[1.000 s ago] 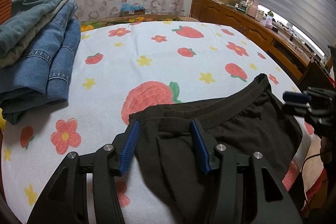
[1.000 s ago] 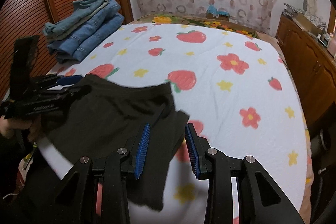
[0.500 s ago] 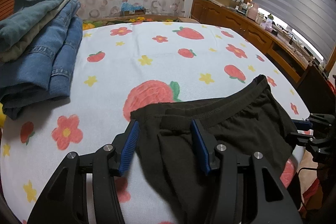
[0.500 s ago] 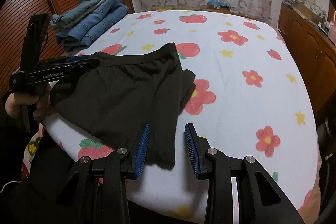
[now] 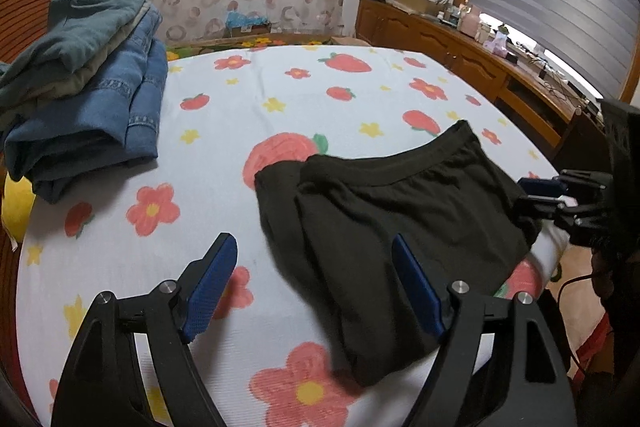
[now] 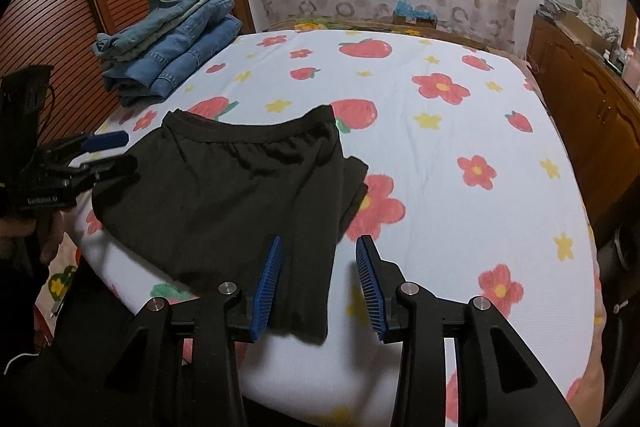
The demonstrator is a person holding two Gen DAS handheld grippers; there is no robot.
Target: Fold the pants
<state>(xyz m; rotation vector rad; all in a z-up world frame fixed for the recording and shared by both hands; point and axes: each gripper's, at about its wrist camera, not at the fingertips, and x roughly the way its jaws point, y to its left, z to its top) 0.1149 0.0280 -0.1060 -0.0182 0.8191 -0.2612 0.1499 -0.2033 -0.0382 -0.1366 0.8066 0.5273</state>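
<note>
Black pants (image 6: 240, 195) hem hidden past bed edge, left hand-held gripper (image 5: 312, 267) released, jaws just widened, right (image 6: 320, 267) released

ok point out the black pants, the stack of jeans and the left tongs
black pants (image 6: 224, 195): right wrist view, middle of the fabric
stack of jeans (image 5: 92, 107): left wrist view, denim front
left tongs (image 5: 316, 287): left wrist view, midway between tips

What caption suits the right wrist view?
Black pants lie on a strawberry-print bed; folded jeans wait behind.
</note>
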